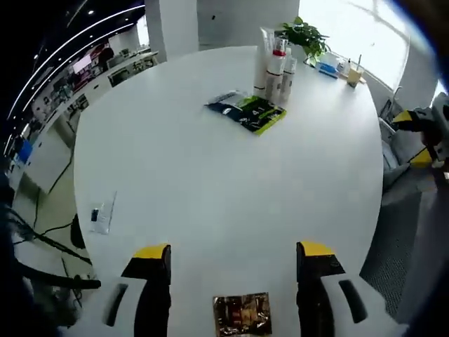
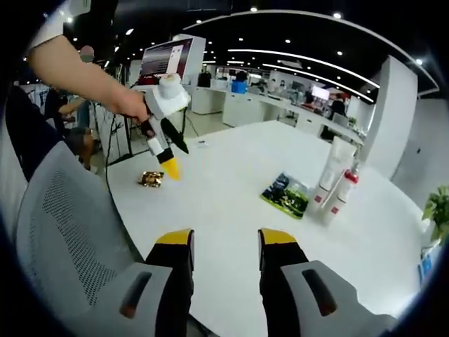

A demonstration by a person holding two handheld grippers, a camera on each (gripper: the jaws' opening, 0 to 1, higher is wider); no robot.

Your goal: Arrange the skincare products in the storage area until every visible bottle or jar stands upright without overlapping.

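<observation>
Left gripper view, left to right: small clear packet (image 1: 102,213) flat near the left edge of the white round tabletop (image 1: 210,161); left claw (image 1: 233,258) at the bottom, yellow-tipped jaws spread wide apart, empty, held above the near edge; brown foil packet (image 1: 243,314) flat on the tabletop between the jaws, touching neither; dark green-and-yellow pouch (image 1: 247,111) flat on the far half; skincare tubes and bottles (image 1: 275,64) just beyond the pouch, upright, clustered close together, one with a red cap; potted plant (image 1: 303,35) behind the cluster; small items at the far edge too small to identify; right claw (image 1: 415,139) at the right margin, off the tabletop, yellow tips showing, jaw state not discernible here.

Right gripper view, left to right: grey mesh chair back (image 2: 70,232) beside the tabletop (image 2: 231,189); hand (image 2: 130,104) holding the left claw (image 2: 170,158) above the brown foil packet (image 2: 151,178); right claw (image 2: 226,242) at the bottom, jaws parted, empty; pouch (image 2: 286,194) flat at mid-tabletop; skincare tubes and bottles (image 2: 335,179) upright just right of the pouch; plant leaves (image 2: 438,207) at the right margin.
</observation>
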